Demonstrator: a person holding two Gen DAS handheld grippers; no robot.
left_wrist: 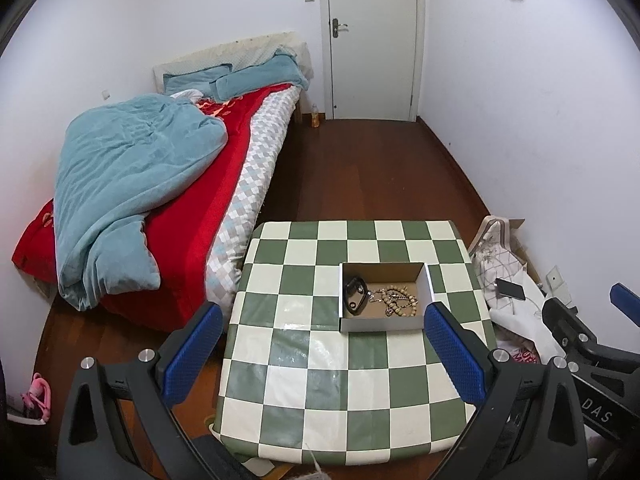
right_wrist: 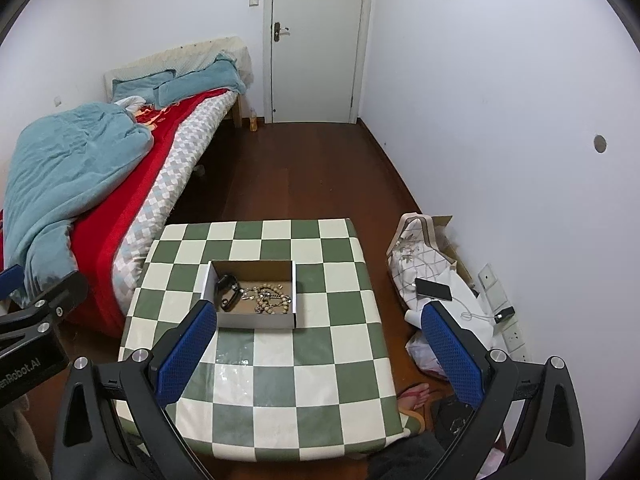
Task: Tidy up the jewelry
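Note:
A shallow cardboard box [left_wrist: 427,283] [right_wrist: 291,270] stands on the green-and-white checked table [left_wrist: 304,368] [right_wrist: 280,376]. Inside lie a black watch-like band [left_wrist: 354,295] [right_wrist: 226,293], a beaded bracelet [left_wrist: 400,300] [right_wrist: 274,300] and a silver chain [left_wrist: 374,295] [right_wrist: 247,295]. My left gripper [left_wrist: 324,320] is open and empty, held above the table's near side, short of the box. My right gripper [right_wrist: 316,320] is open and empty, also above the table's near side. Each gripper shows at the edge of the other's view.
A bed [left_wrist: 168,184] with blue quilt and red blanket stands left of the table. A bag, papers and a phone [right_wrist: 433,289] lie on the floor to the right by the wall. A closed door [left_wrist: 372,40] is at the back.

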